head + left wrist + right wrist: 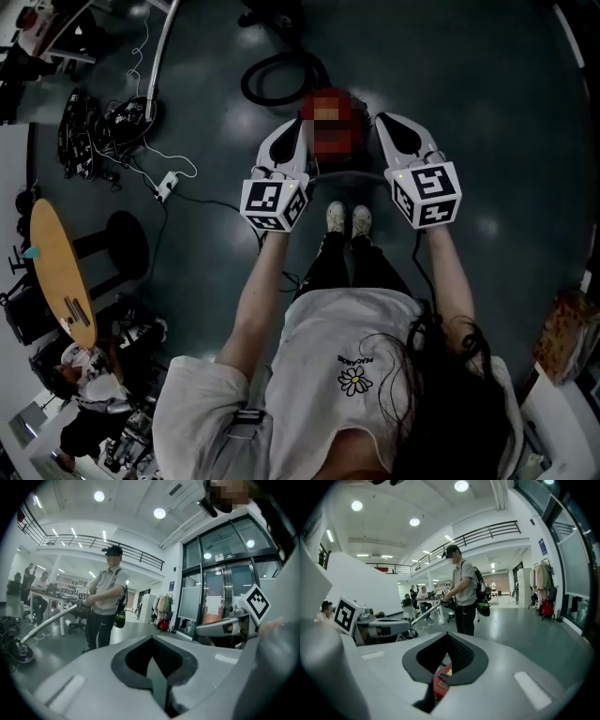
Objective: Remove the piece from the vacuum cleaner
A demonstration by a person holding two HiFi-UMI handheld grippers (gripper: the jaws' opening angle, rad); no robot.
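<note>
The red vacuum cleaner body [325, 97] stands on the dark floor just ahead of my shoes, partly under a mosaic patch. Its black hose [272, 73] loops off to the far left. My left gripper [287, 131] is at its left side and my right gripper [401, 125] at its right; both point forward with jaws shut and hold nothing. The left gripper [153, 660] looks out over the room. Through the thin slit of the right gripper [447, 660] a bit of the red vacuum body [442, 680] shows. A person in a cap [106, 606] holds the metal wand [50, 619].
Cables [94, 127] and a white power strip [167, 185] lie at the left. A round wooden table [60, 270] and a black stool [126, 242] stand nearer me on that side. A patterned box [566, 334] sits at the right. Glass doors [225, 592] and seated people lie beyond.
</note>
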